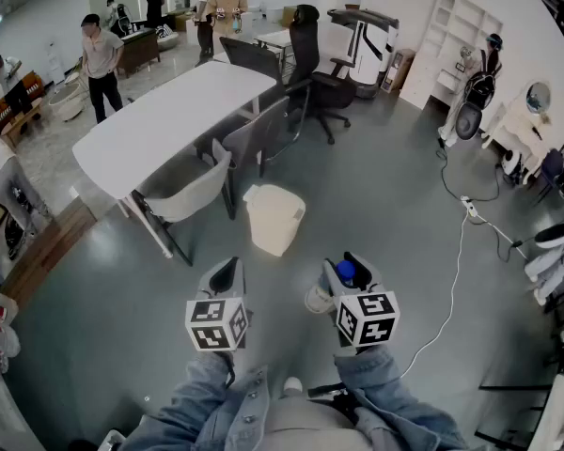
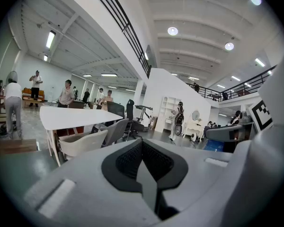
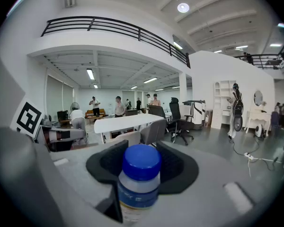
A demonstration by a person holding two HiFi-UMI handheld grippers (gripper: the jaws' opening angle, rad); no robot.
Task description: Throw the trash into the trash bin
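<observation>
A small white bottle with a blue cap (image 3: 139, 183) stands upright between the jaws of my right gripper (image 3: 144, 163), which is shut on it. From the head view the blue cap (image 1: 345, 272) shows inside the right gripper (image 1: 348, 267), and the bottle's pale base sticks out at its left. My left gripper (image 1: 227, 271) is beside it, level with it. Its jaws (image 2: 142, 162) are shut and hold nothing. A cream trash bin (image 1: 274, 219) stands open on the grey floor, just ahead of both grippers and between them.
A long white table (image 1: 169, 111) with grey chairs (image 1: 193, 191) stands behind the bin to the left. A black office chair (image 1: 320, 73) is further back. A white cable and power strip (image 1: 470, 209) run over the floor at the right. Several people stand at the far left.
</observation>
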